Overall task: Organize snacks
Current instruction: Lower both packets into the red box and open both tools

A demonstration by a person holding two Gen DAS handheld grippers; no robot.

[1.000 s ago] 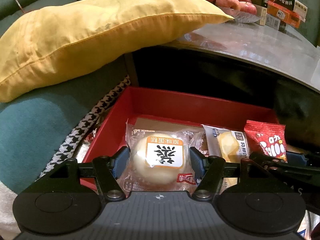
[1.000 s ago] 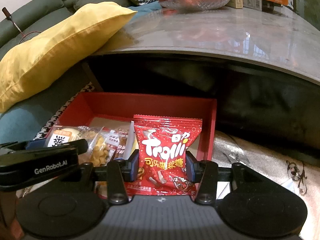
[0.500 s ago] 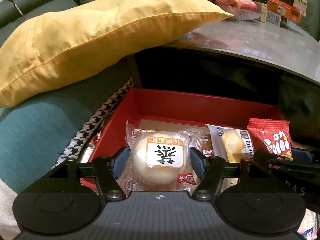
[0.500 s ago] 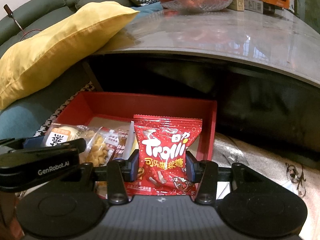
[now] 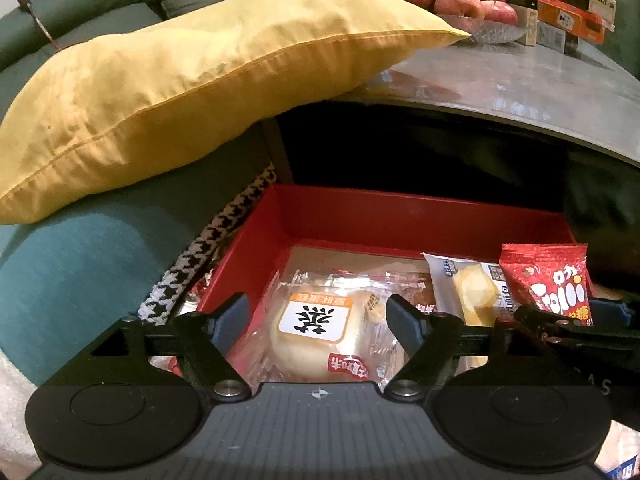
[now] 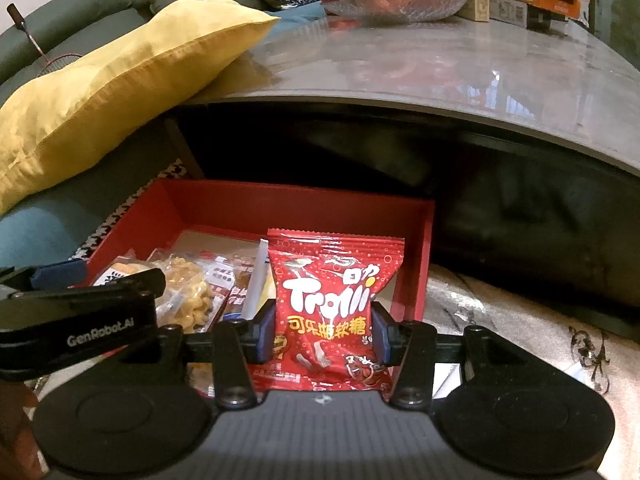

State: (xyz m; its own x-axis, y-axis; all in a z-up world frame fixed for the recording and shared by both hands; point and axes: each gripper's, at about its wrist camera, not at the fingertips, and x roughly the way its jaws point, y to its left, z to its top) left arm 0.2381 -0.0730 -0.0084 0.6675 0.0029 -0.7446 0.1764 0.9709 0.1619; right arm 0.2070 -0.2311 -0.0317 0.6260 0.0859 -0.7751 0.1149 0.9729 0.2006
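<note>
Left gripper (image 5: 318,316): fingers spread apart, the wrapped cake (image 5: 316,334) lies free between them inside the red box (image 5: 400,216).
Right gripper (image 6: 323,330): clamped on the Trolli gummy bag (image 6: 334,300), upright above the box.
Advice: lower the bag to an empty spot, then let go slowly.

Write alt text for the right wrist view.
The right gripper clamps an upright red Trolli candy bag over an open red box of wrapped snacks. Behind stand a grey table and a yellow cushion.
</note>
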